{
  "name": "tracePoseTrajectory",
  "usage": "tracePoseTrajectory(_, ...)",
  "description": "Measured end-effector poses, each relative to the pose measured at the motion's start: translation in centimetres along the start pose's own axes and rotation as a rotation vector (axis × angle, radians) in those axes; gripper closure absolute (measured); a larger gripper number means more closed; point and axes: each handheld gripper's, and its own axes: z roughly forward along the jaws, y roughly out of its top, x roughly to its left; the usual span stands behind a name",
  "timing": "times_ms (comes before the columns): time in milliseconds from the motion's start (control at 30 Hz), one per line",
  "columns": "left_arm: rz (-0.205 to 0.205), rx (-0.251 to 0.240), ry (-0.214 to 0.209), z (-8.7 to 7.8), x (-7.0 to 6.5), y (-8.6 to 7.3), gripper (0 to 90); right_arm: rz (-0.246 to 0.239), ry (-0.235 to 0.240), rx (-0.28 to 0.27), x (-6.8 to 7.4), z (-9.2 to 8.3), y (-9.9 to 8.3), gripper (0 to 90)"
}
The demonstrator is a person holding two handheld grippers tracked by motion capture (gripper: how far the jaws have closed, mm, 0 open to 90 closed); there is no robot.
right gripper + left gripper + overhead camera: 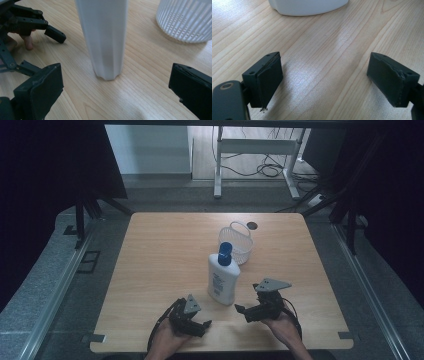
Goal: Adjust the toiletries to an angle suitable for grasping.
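Note:
A white bottle with a blue cap stands upright in the middle of the wooden table. Just behind it sits a white slatted basket with a handle. My left gripper rests near the front edge, left of the bottle, open with bare wood between its jaws; the bottle's base lies ahead of it. My right gripper is open to the right of the bottle. In its own view the bottle stands just ahead, untouched, with the basket behind it.
A hand holds each gripper at the table's front edge. The left gripper appears at the far left of the right gripper view. A dark round hole sits near the table's back edge. Black curtains and a white desk frame stand beyond.

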Motion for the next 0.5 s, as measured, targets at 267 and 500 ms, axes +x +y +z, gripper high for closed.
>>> tracePoseTrajectory(267, 0.004, 0.000, 0.001, 0.0, 0.0, 0.0, 12.5, -0.015, 0.010, -0.024, 0.4, 0.2, 1.4, 0.0)
tracePoseTrajectory(500, 0.005, 0.003, 0.000, 0.0, 0.1, 0.0, 12.5, -0.033, 0.019, -0.034, 0.7, 0.5, 3.0, 0.0)
